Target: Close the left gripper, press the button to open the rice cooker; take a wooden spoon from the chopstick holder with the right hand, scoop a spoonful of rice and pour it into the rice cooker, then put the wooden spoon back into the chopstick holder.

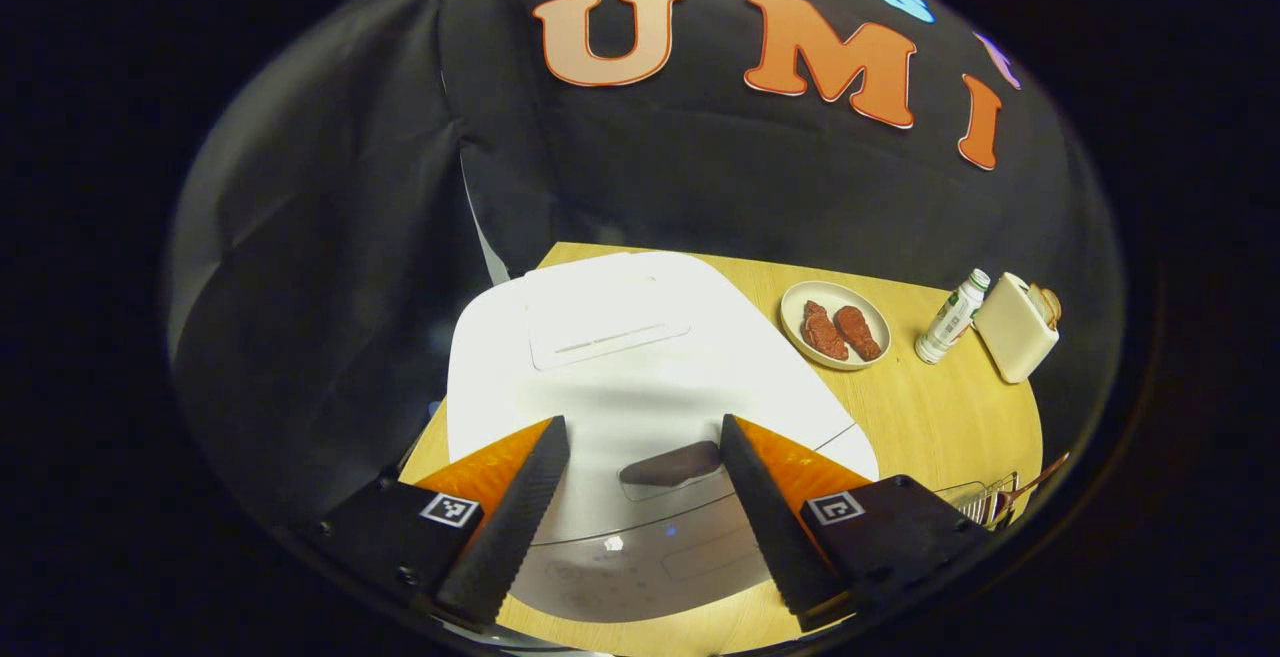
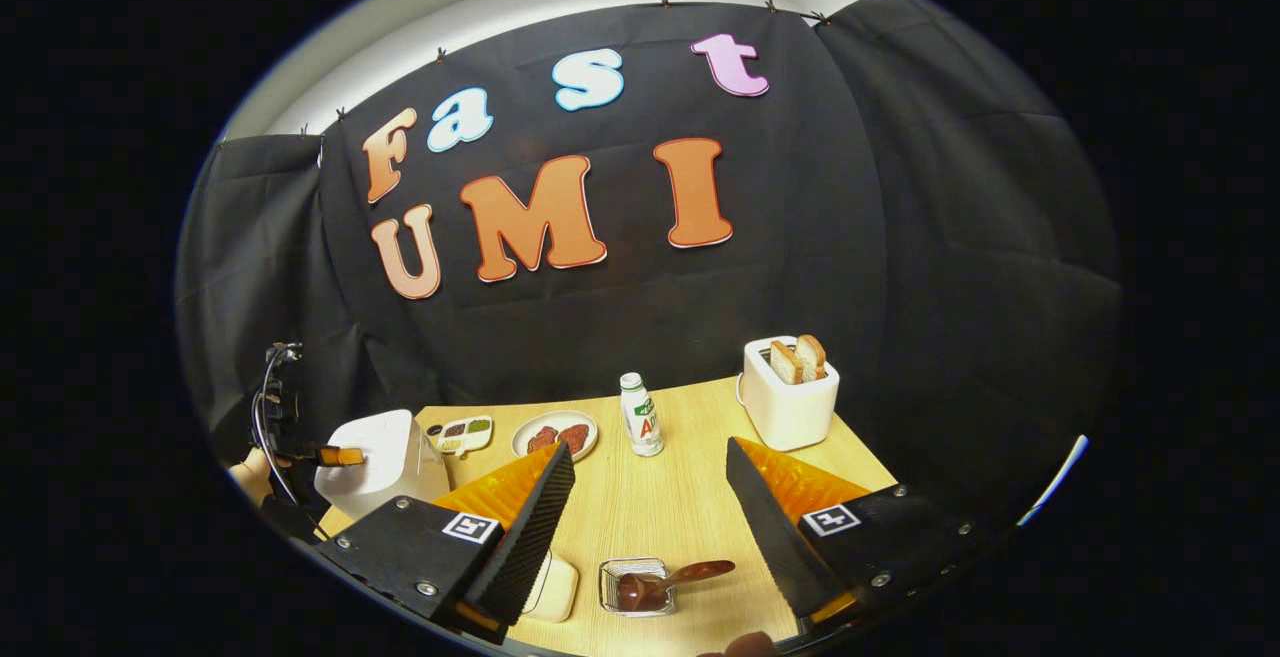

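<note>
The white rice cooker (image 1: pixel 640 357) sits with its lid down, just under my left gripper (image 1: pixel 640 472). That gripper is open, its fingers standing either side of the dark lid button (image 1: pixel 668 464) and above it. In the right gripper view the cooker (image 2: pixel 370 457) is at the far left, with the left gripper (image 2: pixel 338 456) over it. My right gripper (image 2: pixel 650 497) is open and holds nothing. Below and in front of it a wire chopstick holder (image 2: pixel 612 577) holds a dark wooden spoon (image 2: pixel 665 580), handle pointing right.
On the wooden table (image 2: pixel 680 497) stand a plate with two red pieces (image 2: pixel 555 434), a small sauce tray (image 2: pixel 460 434), a bottle (image 2: pixel 640 415) and a white toaster with bread (image 2: pixel 790 392). A white container (image 2: pixel 558 587) is partly hidden behind my right gripper's left finger.
</note>
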